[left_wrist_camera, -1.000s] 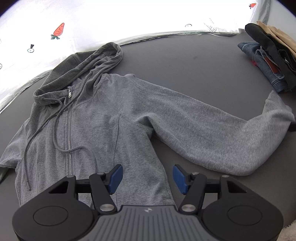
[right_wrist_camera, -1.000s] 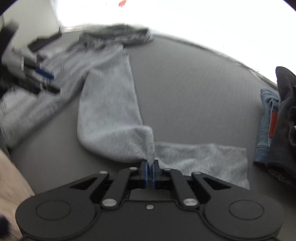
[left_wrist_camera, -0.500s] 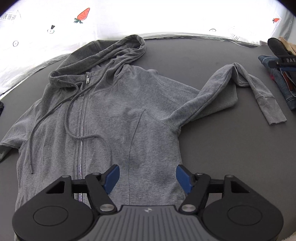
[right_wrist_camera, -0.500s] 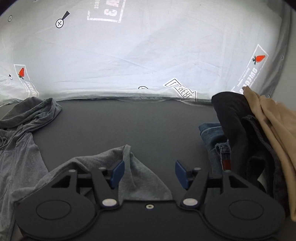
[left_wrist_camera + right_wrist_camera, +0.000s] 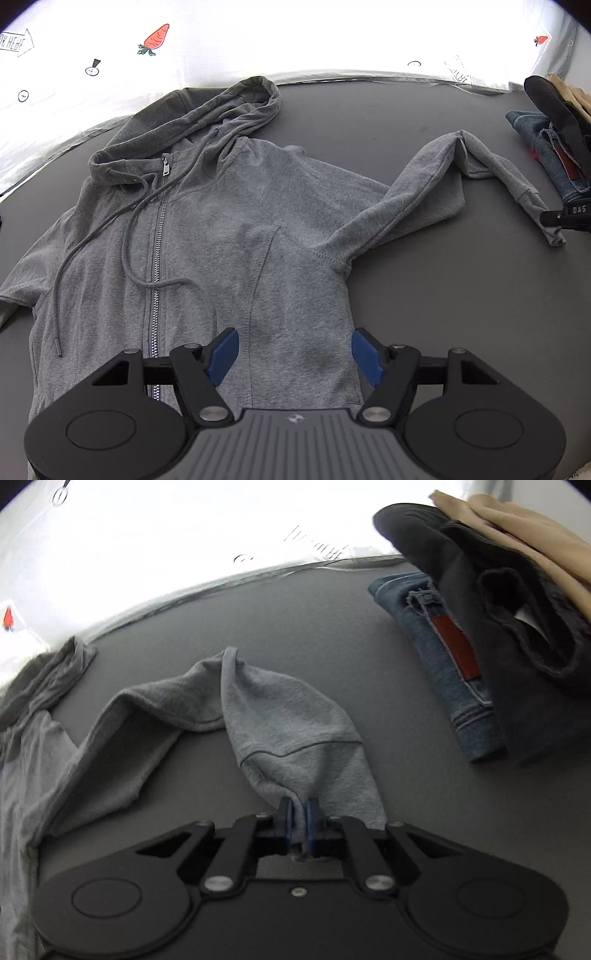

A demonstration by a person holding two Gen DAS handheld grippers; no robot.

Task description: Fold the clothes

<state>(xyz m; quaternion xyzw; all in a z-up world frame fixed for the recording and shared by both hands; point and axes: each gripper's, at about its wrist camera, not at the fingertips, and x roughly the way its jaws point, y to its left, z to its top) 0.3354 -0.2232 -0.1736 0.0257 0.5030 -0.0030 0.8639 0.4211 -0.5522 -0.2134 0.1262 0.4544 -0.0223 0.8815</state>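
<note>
R gripper (image 5: 299, 821) clenched on cuff of grey hoodie (image 5: 229, 229) sleeve (image 5: 291, 723), w/ folded jeans (image 5: 439, 657) nearby. L gripper (image 5: 295, 352) spread wide, empty, above hoodie's lower front.

grey zip hoodie (image 5: 229, 229), flat, face-up

Bare table (image 5: 424, 295) lies open to the right of the hoodie (image 5: 221, 236) body, below its bent sleeve (image 5: 288, 731). A clothes pile (image 5: 480, 635) blocks the far right edge. A clear strip separates sleeve and pile. My left gripper (image 5: 295, 350) hangs over the hem; nothing obstructs it.
</note>
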